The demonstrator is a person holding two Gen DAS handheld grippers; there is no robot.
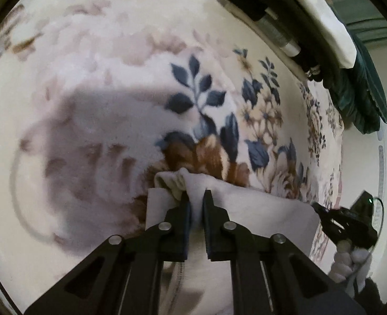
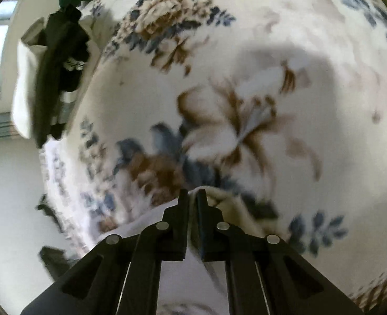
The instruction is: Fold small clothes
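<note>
Pinching tight, the left gripper has its black jaws nearly closed on the bunched top edge of a small white garment, soft and slightly fleecy, with a cream, ribbed-looking fold beside the left finger and a stitched seam running down below. The cloth stretches away to the right as a taut white sheet above the floral blanket. Over on the right, the right gripper has its jaws just as tightly closed on the garment's other corner, white fabric wedged between the fingers, a creamy crumpled fold spilling off to the right.
</note>
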